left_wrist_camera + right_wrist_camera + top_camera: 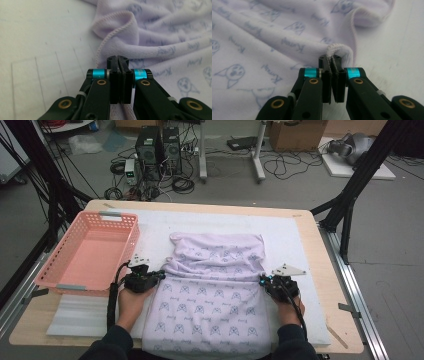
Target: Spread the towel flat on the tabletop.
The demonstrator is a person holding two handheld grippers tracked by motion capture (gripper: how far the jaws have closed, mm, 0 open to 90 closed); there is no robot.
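Note:
A pale lilac towel printed with small blue cat faces lies across the white mat, rumpled at its far half and hanging over the table's near edge. At the towel's left edge, my left gripper is shut on the hem. In the left gripper view the jaws are pressed together at the towel's stitched edge, with fabric showing beneath them. My right gripper is shut on the towel's right edge. A fold of hem sits pinched between its jaws.
A pink plastic basket stands at the left of the wooden table, close to my left hand. A white mat covers the tabletop. Black frame posts rise at both far sides. Computers and cables lie on the floor beyond.

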